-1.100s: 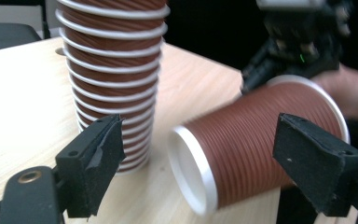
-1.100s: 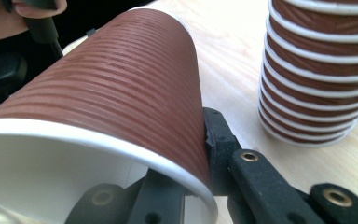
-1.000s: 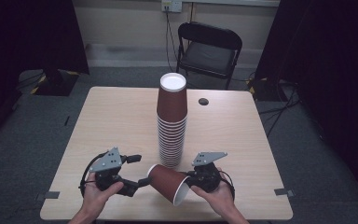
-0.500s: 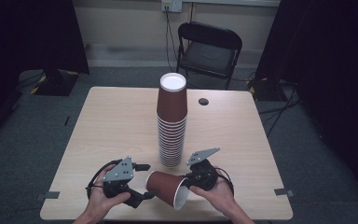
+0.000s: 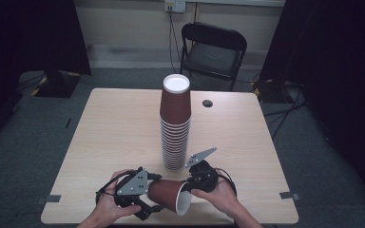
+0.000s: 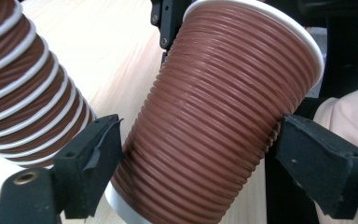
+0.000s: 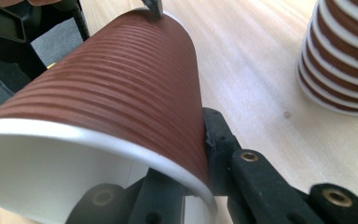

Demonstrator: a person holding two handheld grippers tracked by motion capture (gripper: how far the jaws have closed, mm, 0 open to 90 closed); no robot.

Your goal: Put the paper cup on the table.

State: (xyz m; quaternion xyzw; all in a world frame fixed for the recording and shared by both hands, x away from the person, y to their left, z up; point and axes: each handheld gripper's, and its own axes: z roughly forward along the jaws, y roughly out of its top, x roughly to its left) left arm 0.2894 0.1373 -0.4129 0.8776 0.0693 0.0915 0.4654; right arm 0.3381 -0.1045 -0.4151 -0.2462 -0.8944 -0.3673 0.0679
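Observation:
A single brown ribbed paper cup [image 5: 167, 194] lies on its side just above the table's front edge, held between both grippers. My left gripper [image 5: 153, 194] straddles its body near the base. In the left gripper view both pads [image 6: 95, 151] touch the cup [image 6: 214, 116], though the jaws have just been opening. My right gripper [image 5: 190, 183] is shut on the white rim, one jaw inside and one outside the cup [image 7: 121, 93]. A tall stack of upturned brown cups [image 5: 175, 128] stands at mid-table behind them.
The wooden table [image 5: 114, 128] has a small dark round spot [image 5: 207, 103] at the back right. A black folding chair [image 5: 211, 47] stands beyond the far edge. The cup stack [image 7: 340, 60] is close behind the grippers.
My left gripper has moved right and toward the front edge, coming round the cup's body. The cup has sunk slightly toward the front edge. The right hand has stayed put.

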